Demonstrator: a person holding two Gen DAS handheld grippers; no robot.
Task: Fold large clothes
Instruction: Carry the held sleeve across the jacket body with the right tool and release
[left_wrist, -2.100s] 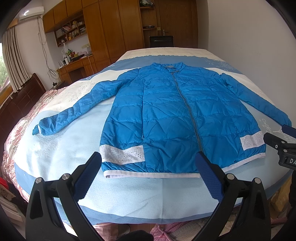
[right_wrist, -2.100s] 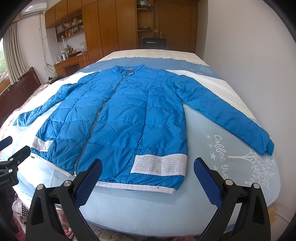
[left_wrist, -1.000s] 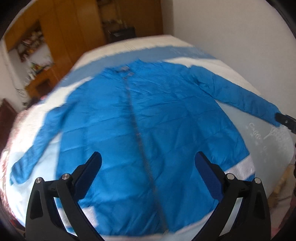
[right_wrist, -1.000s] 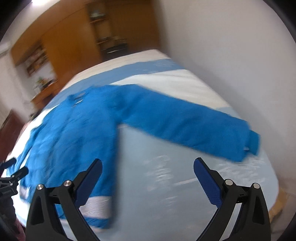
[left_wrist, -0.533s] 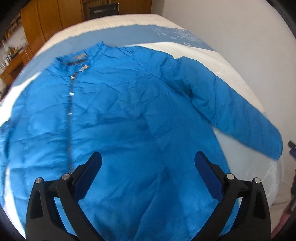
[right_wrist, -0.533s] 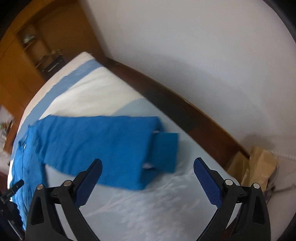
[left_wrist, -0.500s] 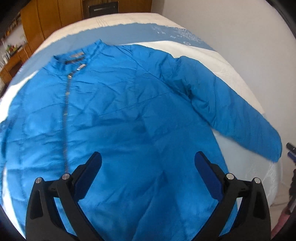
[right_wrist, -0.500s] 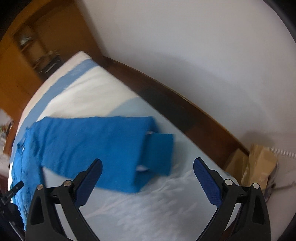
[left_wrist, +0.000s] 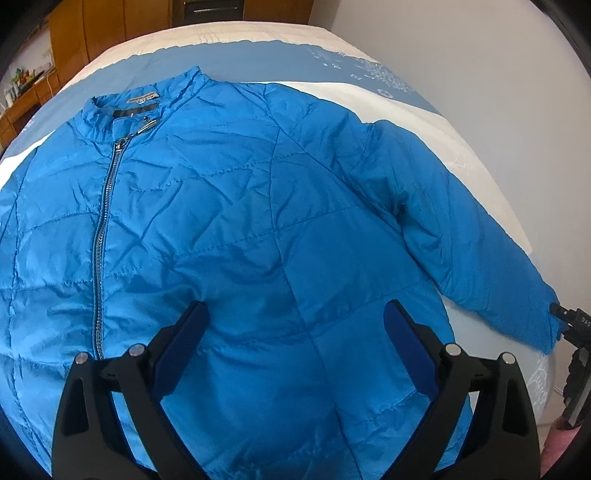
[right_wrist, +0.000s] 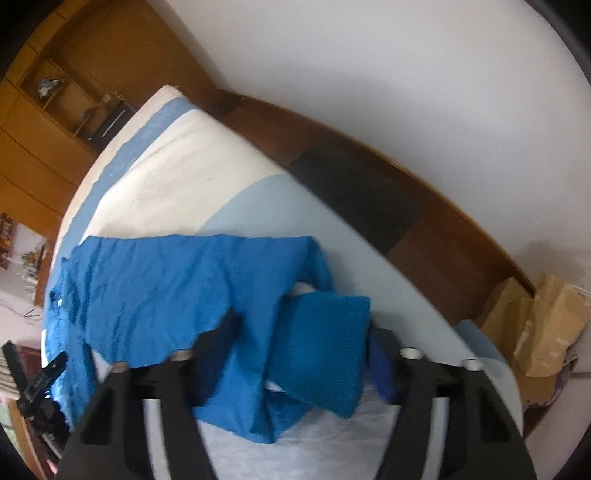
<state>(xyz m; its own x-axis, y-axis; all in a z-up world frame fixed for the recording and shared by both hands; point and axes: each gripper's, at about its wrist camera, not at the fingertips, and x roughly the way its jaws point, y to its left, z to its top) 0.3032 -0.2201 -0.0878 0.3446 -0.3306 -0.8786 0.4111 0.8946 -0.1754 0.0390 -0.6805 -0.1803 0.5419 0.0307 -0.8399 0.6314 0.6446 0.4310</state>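
A bright blue quilted jacket (left_wrist: 258, 229) lies flat, zipped, on the bed, collar at the far end. My left gripper (left_wrist: 295, 332) is open and hovers over its lower right front. The jacket's right sleeve (left_wrist: 461, 236) runs out to the bed's right side. In the right wrist view the sleeve end (right_wrist: 221, 295) with its knit cuff (right_wrist: 325, 350) lies between the open fingers of my right gripper (right_wrist: 299, 354). The right gripper's tip also shows in the left wrist view (left_wrist: 570, 321) at the cuff.
The bed has a light blue and cream cover (left_wrist: 369, 77). Its dark wooden side rail (right_wrist: 424, 229) runs along a white wall (right_wrist: 406, 74). Brown paper bags (right_wrist: 535, 317) stand on the floor by the rail. Wooden cupboards (left_wrist: 110, 22) stand behind the bed.
Both grippers have moved forward from the jacket's hem. The left now hovers over the jacket body. The right has swung to the right sleeve and come down around the cuff.
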